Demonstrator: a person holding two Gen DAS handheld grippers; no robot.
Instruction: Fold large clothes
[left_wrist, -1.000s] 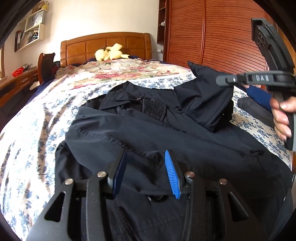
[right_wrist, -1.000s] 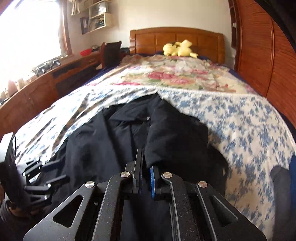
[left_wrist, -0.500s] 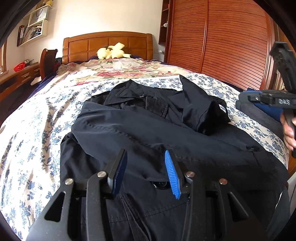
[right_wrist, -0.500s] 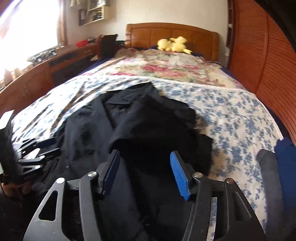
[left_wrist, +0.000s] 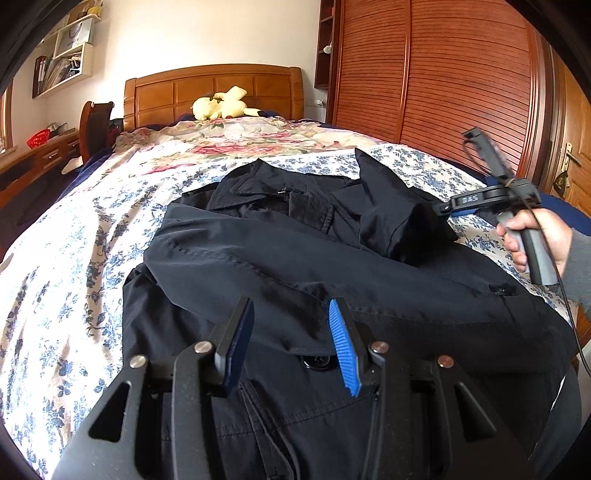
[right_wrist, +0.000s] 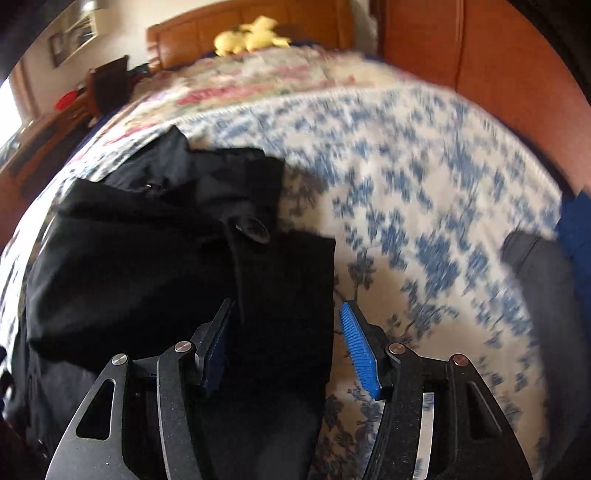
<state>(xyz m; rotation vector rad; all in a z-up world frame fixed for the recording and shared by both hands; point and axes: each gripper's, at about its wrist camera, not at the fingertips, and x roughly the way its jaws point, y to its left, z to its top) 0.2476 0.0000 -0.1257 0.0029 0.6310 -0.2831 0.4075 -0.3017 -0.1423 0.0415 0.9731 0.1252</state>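
The black coat (left_wrist: 295, 266) lies on the bed (left_wrist: 74, 258), collar toward twelve o'clock. The right gripper (right_wrist: 284, 343), fingers apart and empty after letting go, hovers over the folded sleeve (right_wrist: 258, 295). The left gripper (left_wrist: 291, 339), half open and empty, hangs over the coat's near body.

Your left gripper (left_wrist: 291, 338) is black with round silver screws; one pad (left_wrist: 343, 347) is bright blue with ridges. Your right gripper (left_wrist: 448, 210) has white letters and a thin black cable (left_wrist: 565, 295). You wear a grey sleeve (left_wrist: 580, 266).
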